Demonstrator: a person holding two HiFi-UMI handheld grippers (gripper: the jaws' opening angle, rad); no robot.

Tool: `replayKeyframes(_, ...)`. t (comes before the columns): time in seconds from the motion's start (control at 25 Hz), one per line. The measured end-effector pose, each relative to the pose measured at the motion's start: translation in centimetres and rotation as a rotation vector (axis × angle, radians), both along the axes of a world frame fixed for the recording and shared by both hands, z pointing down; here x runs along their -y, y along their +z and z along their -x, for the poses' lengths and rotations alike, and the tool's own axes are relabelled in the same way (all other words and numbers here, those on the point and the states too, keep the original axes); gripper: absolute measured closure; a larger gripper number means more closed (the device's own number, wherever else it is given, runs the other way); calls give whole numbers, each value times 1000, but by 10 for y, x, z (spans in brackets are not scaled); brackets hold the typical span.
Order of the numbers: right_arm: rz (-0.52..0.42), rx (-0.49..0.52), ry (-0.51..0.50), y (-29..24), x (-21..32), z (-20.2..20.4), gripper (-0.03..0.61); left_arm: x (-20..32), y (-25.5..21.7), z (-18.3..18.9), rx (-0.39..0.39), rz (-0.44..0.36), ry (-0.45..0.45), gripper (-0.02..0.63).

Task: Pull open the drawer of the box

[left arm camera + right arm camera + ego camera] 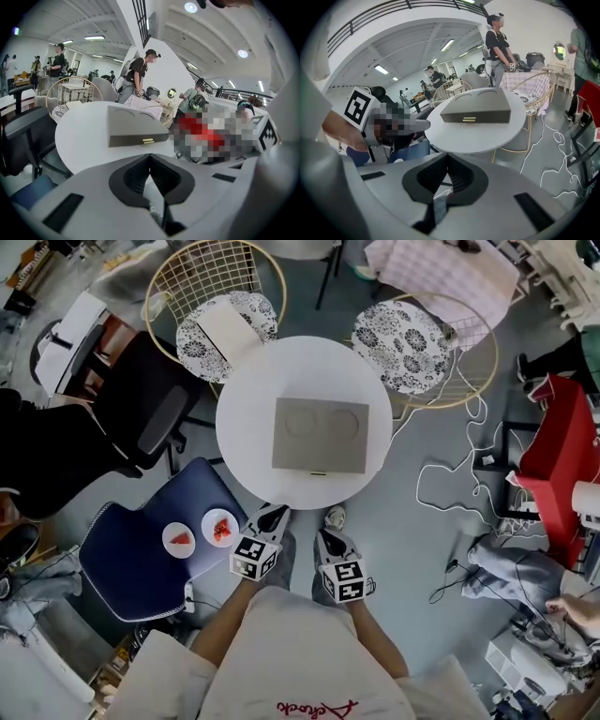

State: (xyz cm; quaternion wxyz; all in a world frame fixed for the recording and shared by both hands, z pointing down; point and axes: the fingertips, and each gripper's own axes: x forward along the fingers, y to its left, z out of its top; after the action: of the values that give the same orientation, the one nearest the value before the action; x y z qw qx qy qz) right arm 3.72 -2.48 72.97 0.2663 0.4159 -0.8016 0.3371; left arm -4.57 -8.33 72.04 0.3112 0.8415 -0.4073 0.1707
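Left claw, right claw near box

Your left gripper and right gripper are side by side, apart, just short of the near rim of the round white table. The grey box lies mid-table, with its small gold handle on the edge facing you. On your left, two plates of red food sit on a blue chair.

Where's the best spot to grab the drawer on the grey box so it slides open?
Probably the small gold handle in the middle of the box's front face: a short bar, the only part that sticks out. Come from the near table edge, which that face looks toward, and pull straight back.
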Motion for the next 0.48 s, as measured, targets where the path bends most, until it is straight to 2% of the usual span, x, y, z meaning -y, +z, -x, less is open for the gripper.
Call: replayKeyframes(0.48, -11, 6, 26, -4, 18, -3, 563, 97, -2, 13, 59, -106, 30, 603)
